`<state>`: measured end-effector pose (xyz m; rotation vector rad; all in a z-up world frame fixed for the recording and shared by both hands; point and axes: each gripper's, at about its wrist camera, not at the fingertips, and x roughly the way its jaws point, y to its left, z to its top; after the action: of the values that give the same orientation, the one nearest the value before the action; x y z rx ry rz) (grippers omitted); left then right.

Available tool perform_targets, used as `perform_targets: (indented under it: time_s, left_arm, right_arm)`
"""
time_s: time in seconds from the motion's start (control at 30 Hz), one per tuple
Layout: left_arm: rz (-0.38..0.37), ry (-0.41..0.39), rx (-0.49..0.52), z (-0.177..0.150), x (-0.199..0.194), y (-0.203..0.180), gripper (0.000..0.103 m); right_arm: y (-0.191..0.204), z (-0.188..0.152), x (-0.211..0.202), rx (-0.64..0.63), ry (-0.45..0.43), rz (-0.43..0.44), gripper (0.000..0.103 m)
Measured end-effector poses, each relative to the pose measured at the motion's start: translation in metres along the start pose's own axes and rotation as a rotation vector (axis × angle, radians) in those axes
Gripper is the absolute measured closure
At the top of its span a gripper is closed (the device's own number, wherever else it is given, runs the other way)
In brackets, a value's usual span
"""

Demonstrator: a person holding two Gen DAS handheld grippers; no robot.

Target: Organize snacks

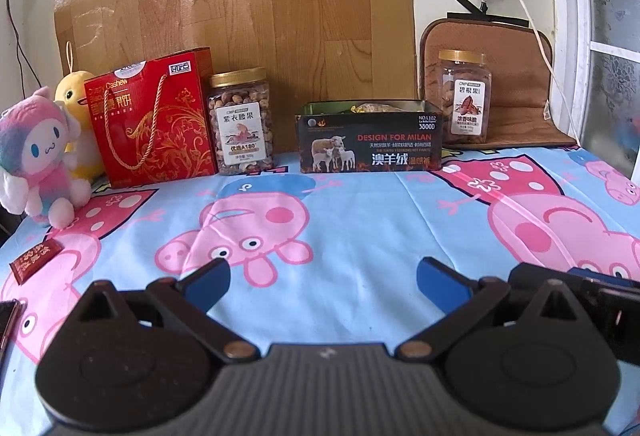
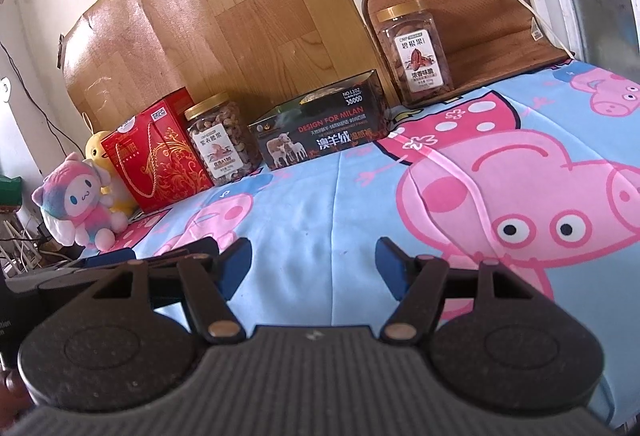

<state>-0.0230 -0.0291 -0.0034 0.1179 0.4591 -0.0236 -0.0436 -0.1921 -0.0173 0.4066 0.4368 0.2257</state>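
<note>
A cartoon-pig bedsheet (image 1: 360,203) covered the surface. In the left wrist view, the left gripper (image 1: 322,282) hung empty, jaws wide, at lower centre; the small red packet (image 1: 35,260), flat and crinkly, lay at far left, nearest it. In the right wrist view, the right gripper (image 2: 314,268) gaped too; the upright pecan jar (image 2: 416,53), ribbed plastic, stood upper right, well apart.

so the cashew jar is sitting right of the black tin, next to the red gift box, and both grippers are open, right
Not quite. The cashew jar sits left of the black tin, between it and the red gift box, as the left wrist view shows. The left gripper and the right gripper are indeed open.
</note>
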Motion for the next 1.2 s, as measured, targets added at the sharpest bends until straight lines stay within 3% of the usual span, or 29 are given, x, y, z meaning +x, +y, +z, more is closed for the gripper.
perform_targets:
  time_s: [0.5, 1.2]
  left_arm:
    - [0.083, -0.003, 0.063, 0.0014, -0.0004, -0.0072, 0.000]
    - [0.137, -0.032, 0.068, 0.0040, 0.0004, -0.0050, 0.000]
  right_arm:
    - [-0.0017, -0.0004, -0.0005, 0.006, -0.003, -0.003, 0.032]
    - [-0.0027, -0.0017, 0.0006, 0.014, 0.000, -0.009, 0.031]
